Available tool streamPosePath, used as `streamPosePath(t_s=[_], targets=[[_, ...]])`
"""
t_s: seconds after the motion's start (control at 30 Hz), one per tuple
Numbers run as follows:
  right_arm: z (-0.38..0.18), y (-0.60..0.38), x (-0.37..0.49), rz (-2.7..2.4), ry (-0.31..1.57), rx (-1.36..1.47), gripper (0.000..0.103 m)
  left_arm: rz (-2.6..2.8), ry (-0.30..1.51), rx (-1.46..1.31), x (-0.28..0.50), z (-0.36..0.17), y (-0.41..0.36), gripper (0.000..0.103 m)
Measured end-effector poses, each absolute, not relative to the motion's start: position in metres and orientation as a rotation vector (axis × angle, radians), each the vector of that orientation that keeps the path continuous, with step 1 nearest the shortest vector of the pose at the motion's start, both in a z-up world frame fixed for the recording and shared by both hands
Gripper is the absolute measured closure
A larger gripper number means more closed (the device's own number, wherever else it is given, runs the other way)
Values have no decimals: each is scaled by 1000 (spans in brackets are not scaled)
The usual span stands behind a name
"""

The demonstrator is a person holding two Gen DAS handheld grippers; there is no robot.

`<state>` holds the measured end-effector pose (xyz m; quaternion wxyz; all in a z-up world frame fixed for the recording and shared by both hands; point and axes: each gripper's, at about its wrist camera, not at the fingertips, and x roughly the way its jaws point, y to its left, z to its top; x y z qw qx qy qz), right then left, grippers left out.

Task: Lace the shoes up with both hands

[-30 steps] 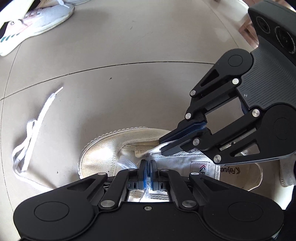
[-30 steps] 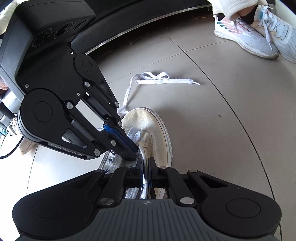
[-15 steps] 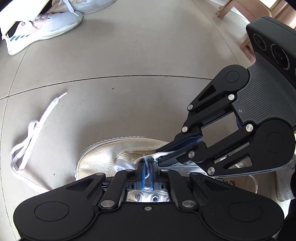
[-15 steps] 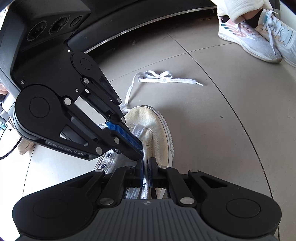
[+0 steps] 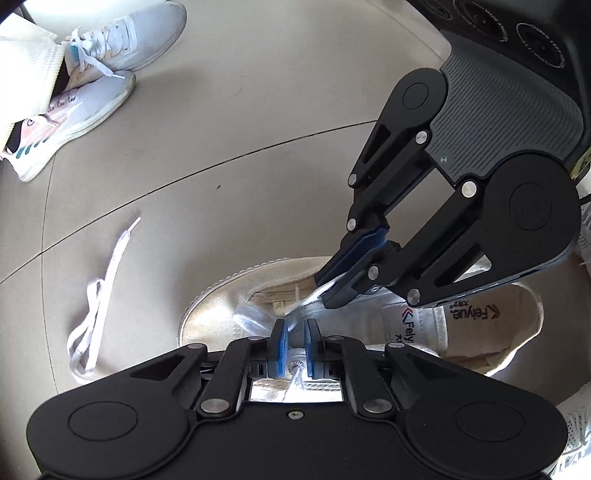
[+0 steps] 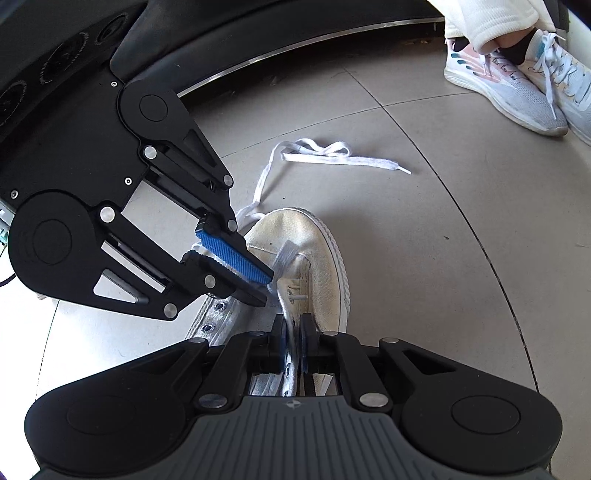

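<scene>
Lying lengthwise, toe away in right view, shoe [image 6: 325, 254]; both jaws slightly apart around its lace [image 6: 284, 258].

The left gripper [image 5: 294, 345] is showing a matte black body with two round embossed discs at its corners, black linkage arms pinned with silver screws, and blue ribbed pads [image 5: 281, 350] lining its jaws. The right gripper [image 6: 293, 345] is wearing the same black linkages and silver screws (its housing is a grey ribbed plate with a small logo stamped at the centre), and its pads are blue too. Seen from the other side, the right gripper's upper body is carrying round lens-like rings set into black casing. The person is wearing cream ribbed trouser cuffs [image 6: 491, 26] and pale grey trainers [image 6: 517, 96] with white laces and pink and teal marks.
</scene>
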<state>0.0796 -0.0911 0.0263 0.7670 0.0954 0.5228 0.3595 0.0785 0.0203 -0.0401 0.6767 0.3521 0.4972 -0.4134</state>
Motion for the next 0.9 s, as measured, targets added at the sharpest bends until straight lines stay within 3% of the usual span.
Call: streamPosePath(t_s=[0.47,0.53,0.67,0.7,0.83,0.9], targets=[[26,-89,80,771,1134,197,95,-953,1016,966,65,-50,12,92],[25,-89,80,769,1134,201,95,-946,1022,979,64,-54,10,103],[24,-89,80,769,1134,207,93,-927,1015,955,63,-56,10,103],[25,-89,79,777,1130,207,91,-921,1023,912,65,-55,11,103],[28,-82,74,811,1105,180,66,-882,1084,640,80,-49,24,103],[31,-75,69,814,1083,123,66,-867,1103,583,84,-47,29,103]])
